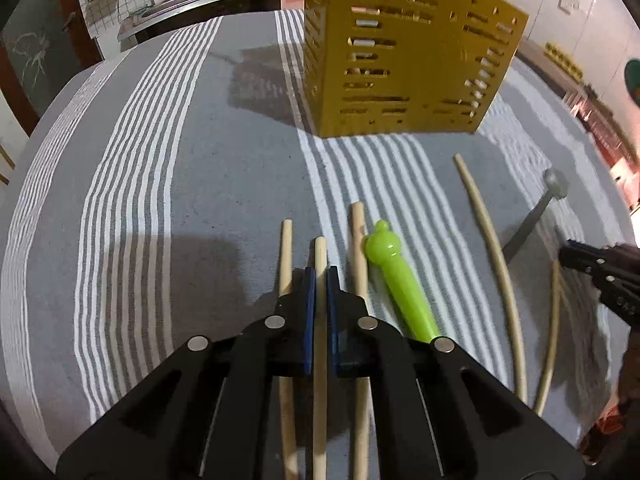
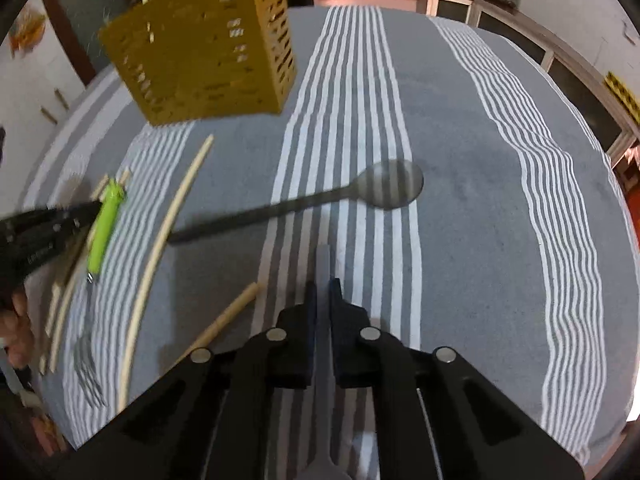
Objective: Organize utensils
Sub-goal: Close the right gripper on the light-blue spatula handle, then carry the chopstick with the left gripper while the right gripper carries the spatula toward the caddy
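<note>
My left gripper [image 1: 320, 271] is shut on a wooden chopstick [image 1: 320, 252] that runs between its blue pads. Two more wooden chopsticks [image 1: 286, 256] lie beside it, one on each side. Just to the right lies a fork with a green handle [image 1: 396, 280]. My right gripper [image 2: 323, 285] is shut on the thin handle of a grey metal utensil [image 2: 323, 260]; its head is hidden under the jaws. A dark spoon [image 2: 392, 190] lies on the cloth ahead. The yellow perforated holder [image 1: 400, 60] stands at the back, with some sticks inside.
Two pale curved chopsticks [image 1: 492, 248] lie right of the green fork. A short wooden stick [image 2: 228, 316] lies left of my right gripper. A grey striped cloth [image 2: 480, 200] covers the round table. A counter with a sink [image 1: 208, 0] stands behind. A person's hand [image 2: 16, 320] shows at the left edge.
</note>
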Tool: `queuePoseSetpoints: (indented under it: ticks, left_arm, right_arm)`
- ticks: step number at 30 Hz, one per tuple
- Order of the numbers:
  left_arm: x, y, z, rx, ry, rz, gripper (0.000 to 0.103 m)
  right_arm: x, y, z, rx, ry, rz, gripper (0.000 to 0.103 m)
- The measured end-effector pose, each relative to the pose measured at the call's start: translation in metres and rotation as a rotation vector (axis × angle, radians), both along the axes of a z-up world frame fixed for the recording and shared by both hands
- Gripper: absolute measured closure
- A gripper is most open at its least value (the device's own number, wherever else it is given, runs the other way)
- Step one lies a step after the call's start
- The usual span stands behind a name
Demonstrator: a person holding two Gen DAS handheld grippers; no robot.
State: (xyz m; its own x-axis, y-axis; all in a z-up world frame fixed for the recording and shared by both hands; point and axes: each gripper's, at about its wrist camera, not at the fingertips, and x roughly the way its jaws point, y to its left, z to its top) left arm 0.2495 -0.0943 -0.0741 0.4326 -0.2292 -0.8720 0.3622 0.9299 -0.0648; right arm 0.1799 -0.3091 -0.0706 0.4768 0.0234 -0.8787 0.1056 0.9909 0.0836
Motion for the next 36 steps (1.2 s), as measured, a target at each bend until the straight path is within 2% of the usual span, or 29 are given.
queuePoseSetpoints:
  ticks: [3, 10, 13, 16, 20, 24, 32, 36]
  left_arm:
    - [-0.009, 0.001, 0.016, -0.051, -0.057, -0.010, 0.099]
    - [-0.026, 0.012, 0.062, -0.139, -0.182, 0.017, 0.099]
    - [-0.034, 0.017, 0.076, -0.189, -0.219, 0.025, 0.098]
    - [-0.042, 0.021, 0.087, -0.225, -0.249, 0.031, 0.098]
    - [-0.049, 0.027, 0.099, -0.272, -0.285, 0.037, 0.098]
    - [-0.051, 0.031, 0.105, -0.286, -0.308, 0.048, 0.098]
    - [-0.057, 0.032, 0.114, -0.270, -0.345, 0.034, 0.098]
    - [-0.063, 0.032, 0.132, -0.265, -0.408, 0.025, 0.098]
  right_arm:
    - [-0.006, -0.001, 0.013, 0.029, -0.054, 0.005, 0.096]
    - [-0.022, 0.002, 0.058, 0.099, -0.259, 0.058, 0.096]
    - [-0.032, -0.001, 0.078, 0.111, -0.368, 0.063, 0.096]
    - [-0.038, -0.004, 0.087, 0.125, -0.426, 0.069, 0.096]
    - [-0.040, -0.008, 0.092, 0.126, -0.467, 0.070, 0.096]
    - [-0.044, -0.005, 0.102, 0.115, -0.497, 0.074, 0.096]
    - [-0.053, -0.010, 0.117, 0.099, -0.543, 0.076, 0.096]
    - [-0.055, -0.011, 0.129, 0.080, -0.583, 0.076, 0.096]
